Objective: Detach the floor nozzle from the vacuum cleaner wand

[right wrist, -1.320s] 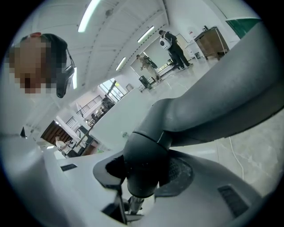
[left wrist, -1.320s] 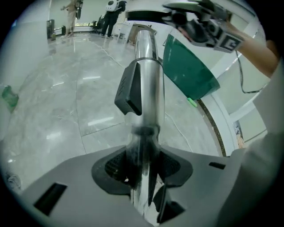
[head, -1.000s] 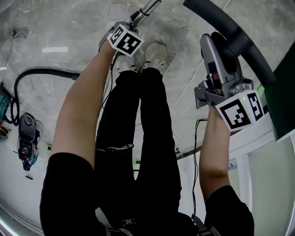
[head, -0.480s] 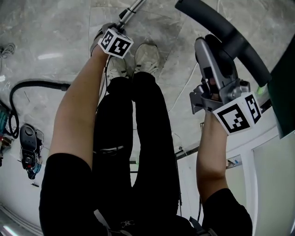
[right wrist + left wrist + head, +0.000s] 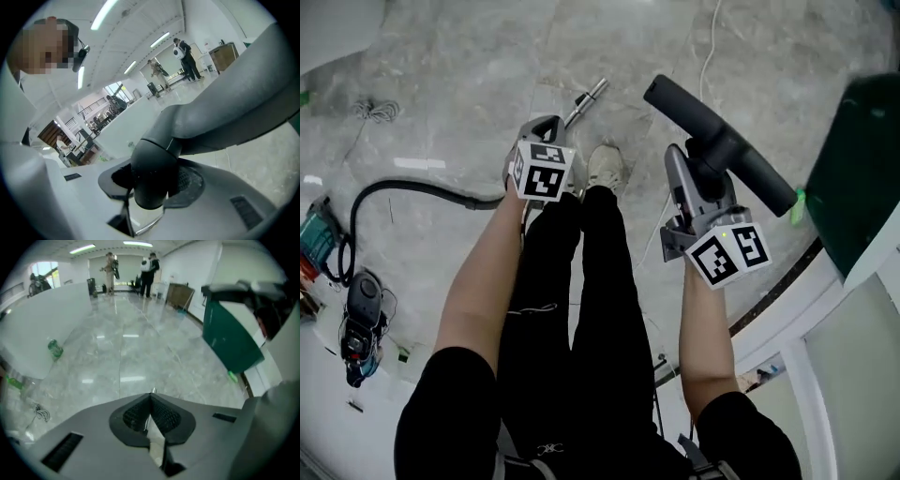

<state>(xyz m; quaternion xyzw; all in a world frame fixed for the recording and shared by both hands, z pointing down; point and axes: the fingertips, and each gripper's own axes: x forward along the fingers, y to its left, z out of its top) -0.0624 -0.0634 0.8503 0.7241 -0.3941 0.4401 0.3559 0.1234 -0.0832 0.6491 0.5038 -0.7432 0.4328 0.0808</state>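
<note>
The dark floor nozzle [image 5: 722,145] is lifted off the floor, apart from the wand. My right gripper [image 5: 698,183] is shut on its round grey neck [image 5: 150,180], which fills the space between the pads. The silver wand [image 5: 586,98] lies on the marble floor just past my left gripper [image 5: 542,131], its open end bare. The left gripper's jaws have just been closing and now meet, with nothing pressed between the pads [image 5: 164,417]. Only the wand's thin tip [image 5: 152,391] shows beyond them. A black hose [image 5: 403,190] runs left from the wand toward the vacuum body [image 5: 361,309].
My legs and white shoes [image 5: 605,167] stand between the two grippers. A dark green bin [image 5: 862,169] stands at the right beside a white ledge [image 5: 806,319]. A white cable [image 5: 711,42] crosses the floor behind the nozzle. People [image 5: 147,268] stand far off.
Both grippers have risen away from the floor. The left gripper has come off the wand and shut; the wand's end now lies in plain sight. The right gripper still holds the nozzle.
</note>
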